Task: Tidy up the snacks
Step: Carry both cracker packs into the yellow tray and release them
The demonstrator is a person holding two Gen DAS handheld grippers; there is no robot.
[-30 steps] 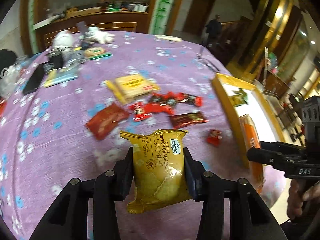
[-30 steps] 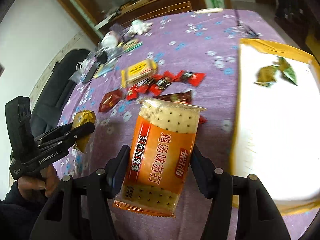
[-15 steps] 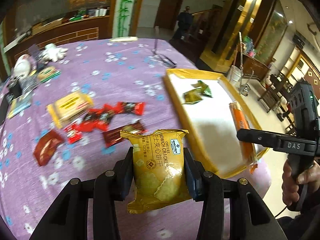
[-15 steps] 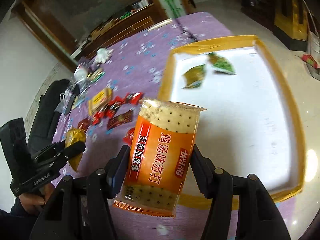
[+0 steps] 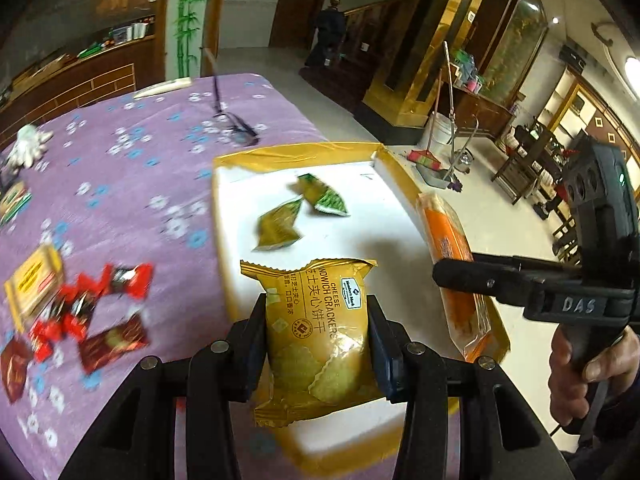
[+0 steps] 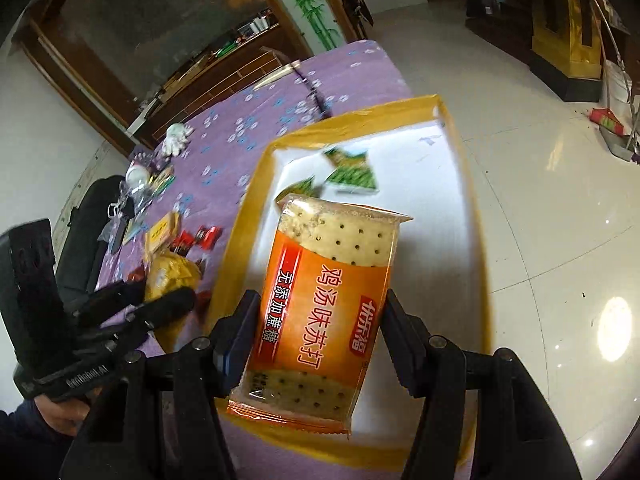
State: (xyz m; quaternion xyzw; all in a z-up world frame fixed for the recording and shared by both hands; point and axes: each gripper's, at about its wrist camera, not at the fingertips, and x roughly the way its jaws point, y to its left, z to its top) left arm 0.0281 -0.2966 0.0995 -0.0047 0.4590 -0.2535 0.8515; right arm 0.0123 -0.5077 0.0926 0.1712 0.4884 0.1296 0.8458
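Snacks lie scattered on a purple tablecloth point(image 5: 120, 168) at the left: a yellow box point(image 5: 34, 282) and a blurred heap of red wrappers point(image 5: 86, 304). Right of them sits a white tray point(image 5: 384, 232) with a yellow rim, holding two green packets point(image 5: 300, 212).

The left gripper point(image 5: 318, 332) is clamped on a gold cracker pack point(image 5: 316, 328), held upright above the tray's near left edge. The right gripper point(image 6: 320, 316) is clamped on an orange cracker pack point(image 6: 320, 304), held above the tray's near half; in the left view this pack point(image 5: 452, 272) shows edge-on over the right rim.

Both packs appear to be in mid-carry to the tray. The next move likely calls for lowering each onto bare white floor, clear of the green packets and of each other, then opening the jaws.

Motion blur smears the red wrappers, so their number is unclear. Each pack hides the tray beneath it, and the tray's near corner is cut off behind the gripper frames.
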